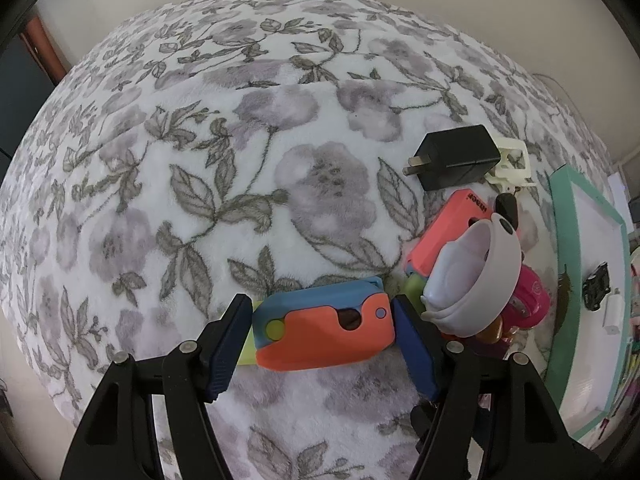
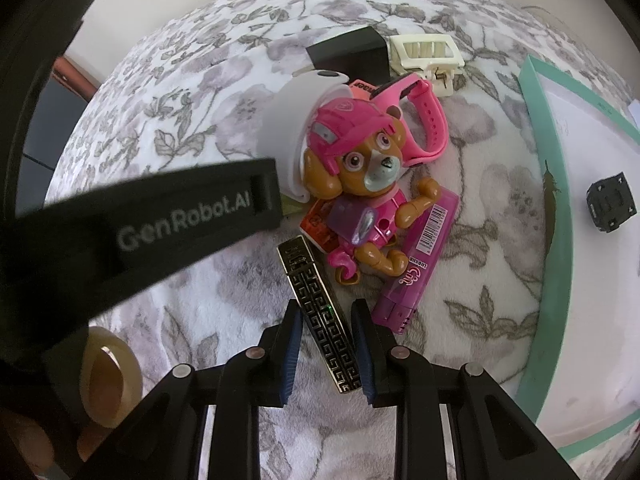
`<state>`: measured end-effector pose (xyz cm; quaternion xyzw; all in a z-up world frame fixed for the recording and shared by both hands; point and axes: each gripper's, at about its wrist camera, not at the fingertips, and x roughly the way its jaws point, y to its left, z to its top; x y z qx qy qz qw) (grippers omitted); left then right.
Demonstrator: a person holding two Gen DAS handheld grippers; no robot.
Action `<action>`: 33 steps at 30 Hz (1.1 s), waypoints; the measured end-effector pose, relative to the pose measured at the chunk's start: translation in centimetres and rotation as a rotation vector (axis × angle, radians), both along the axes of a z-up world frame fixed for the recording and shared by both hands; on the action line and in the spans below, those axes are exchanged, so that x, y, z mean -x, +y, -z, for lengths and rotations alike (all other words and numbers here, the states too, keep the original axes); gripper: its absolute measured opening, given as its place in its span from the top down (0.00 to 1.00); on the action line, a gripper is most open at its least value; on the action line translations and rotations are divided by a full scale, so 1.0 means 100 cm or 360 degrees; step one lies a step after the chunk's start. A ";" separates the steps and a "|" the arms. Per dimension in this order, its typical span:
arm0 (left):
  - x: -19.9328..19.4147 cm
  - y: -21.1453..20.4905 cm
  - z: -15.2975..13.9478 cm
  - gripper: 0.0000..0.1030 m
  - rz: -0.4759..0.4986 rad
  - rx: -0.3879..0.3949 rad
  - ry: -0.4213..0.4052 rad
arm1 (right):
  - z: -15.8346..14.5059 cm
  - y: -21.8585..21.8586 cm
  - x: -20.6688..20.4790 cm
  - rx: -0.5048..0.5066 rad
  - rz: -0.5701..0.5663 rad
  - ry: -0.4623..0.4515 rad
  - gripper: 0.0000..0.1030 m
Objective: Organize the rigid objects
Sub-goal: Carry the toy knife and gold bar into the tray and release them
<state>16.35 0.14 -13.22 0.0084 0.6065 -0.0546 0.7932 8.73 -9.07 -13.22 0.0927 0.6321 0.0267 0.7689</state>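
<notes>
My left gripper (image 1: 322, 324) is shut on an orange and blue toy knife (image 1: 324, 326), its pads against both ends, low over the floral blanket (image 1: 200, 160). My right gripper (image 2: 326, 332) is shut on a black and gold patterned lighter (image 2: 320, 312), which lies slanted between the pads. Ahead of it is a pile: a pink toy puppy (image 2: 356, 184), a pink watch (image 2: 420, 116), a purple stapler-like tube (image 2: 416, 260), a white bowl (image 2: 292, 128), a cream hair clip (image 2: 424, 56) and a black charger (image 2: 352, 54). The left gripper's black body (image 2: 140, 232) crosses the right wrist view.
In the left wrist view the pile sits right of my gripper: the black charger (image 1: 456, 156), a coral box (image 1: 448, 232), the white bowl (image 1: 476, 280). A teal-framed board (image 2: 552, 220) lies at the right with a black cube (image 2: 610, 202) on it. A tape roll (image 2: 108, 380) lies bottom left.
</notes>
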 end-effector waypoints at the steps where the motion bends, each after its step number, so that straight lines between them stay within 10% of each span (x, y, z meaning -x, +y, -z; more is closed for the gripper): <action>1: 0.000 0.001 -0.001 0.30 -0.0003 0.0006 0.0000 | -0.001 0.002 0.000 0.0002 -0.0011 -0.0003 0.76; 19: 0.007 0.035 -0.044 0.30 -0.0122 0.0038 -0.0148 | -0.032 0.006 0.002 -0.0014 -0.0018 -0.0120 0.84; 33: 0.024 0.013 -0.115 0.30 -0.0072 0.0032 -0.0446 | -0.129 -0.054 0.025 0.0205 0.0309 -0.0641 0.84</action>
